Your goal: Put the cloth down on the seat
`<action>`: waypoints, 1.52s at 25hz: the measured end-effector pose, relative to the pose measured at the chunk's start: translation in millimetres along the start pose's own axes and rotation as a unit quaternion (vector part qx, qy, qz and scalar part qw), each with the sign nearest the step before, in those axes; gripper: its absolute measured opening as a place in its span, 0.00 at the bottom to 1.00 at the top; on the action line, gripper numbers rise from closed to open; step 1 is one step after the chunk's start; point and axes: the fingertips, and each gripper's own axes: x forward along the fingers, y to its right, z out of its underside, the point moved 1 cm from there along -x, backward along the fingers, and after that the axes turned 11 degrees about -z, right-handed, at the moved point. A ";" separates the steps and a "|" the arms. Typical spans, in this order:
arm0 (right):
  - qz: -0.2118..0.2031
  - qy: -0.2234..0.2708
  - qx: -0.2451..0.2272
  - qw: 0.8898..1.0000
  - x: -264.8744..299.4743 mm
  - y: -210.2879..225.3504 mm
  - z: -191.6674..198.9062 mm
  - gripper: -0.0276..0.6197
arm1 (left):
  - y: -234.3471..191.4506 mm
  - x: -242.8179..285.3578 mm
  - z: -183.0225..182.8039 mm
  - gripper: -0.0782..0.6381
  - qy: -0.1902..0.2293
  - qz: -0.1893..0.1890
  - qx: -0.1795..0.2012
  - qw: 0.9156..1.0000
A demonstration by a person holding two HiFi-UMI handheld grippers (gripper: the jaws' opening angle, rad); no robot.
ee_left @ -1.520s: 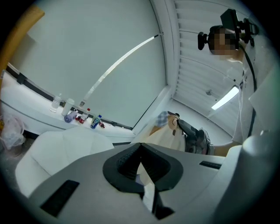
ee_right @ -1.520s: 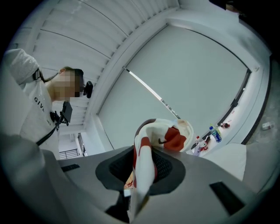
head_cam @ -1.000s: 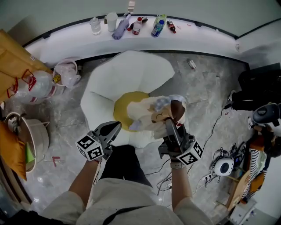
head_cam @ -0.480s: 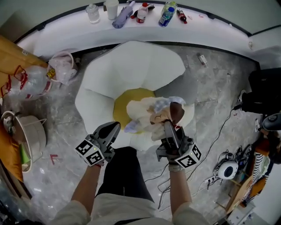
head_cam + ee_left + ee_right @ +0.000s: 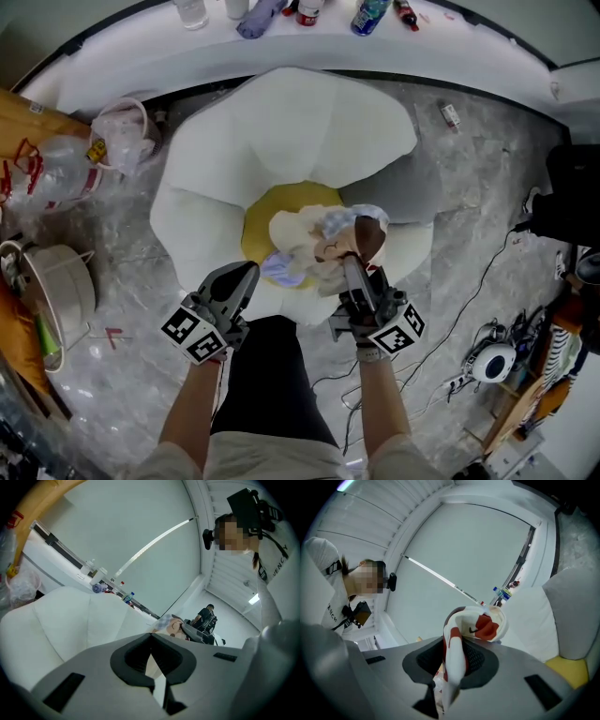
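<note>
Cloth [image 5: 314,246] is bunched up in a cream, pale blue and reddish-brown heap over the near right part of the yellow seat cushion [image 5: 267,211], right in the middle of the white petal-shaped chair [image 5: 281,131]. From the head view I honestly can't say if the bundle is fully resting on the cushion or partly hanging from the tongs.

The right gripper [image 5: 352,265] is clamped on it. In the right gripper view the dark pads [image 5: 476,660] pinch a white fold with red patches, and the rest of the cloth [image 5: 480,620] bulges out past the tips of that gripper [image 5: 452,656].

The left gripper [image 5: 246,277] has its jaws together with nothing caught in them. It sits just beside the bluish edge of the bundle, over the chair's front edge. In the left gripper view the tips [image 5: 151,641] meet, with the cloth [image 5: 171,625] peeking up beyond them to the right, next to the chair's white back [image 5: 70,616].

Other stuff around: a row of bottles [image 5: 370,14] on the white ledge [image 5: 122,66] behind the chair, plastic bags [image 5: 122,131] on the marbled floor [image 5: 469,187] to the left, and the person's dark trouser leg [image 5: 267,375] right below the grippers.
</note>
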 end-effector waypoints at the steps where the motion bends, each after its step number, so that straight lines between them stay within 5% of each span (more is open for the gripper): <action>1: 0.003 0.000 0.004 1.000 -1.2 7.1 4.8 0.18 | -4.9 3.7 3.1 0.13 -0.001 -0.002 0.001 1.000; 38: 0.064 0.002 0.104 0.993 -33.1 177.2 137.4 0.18 | -91.7 101.1 106.5 0.13 -0.020 -0.032 -0.002 0.999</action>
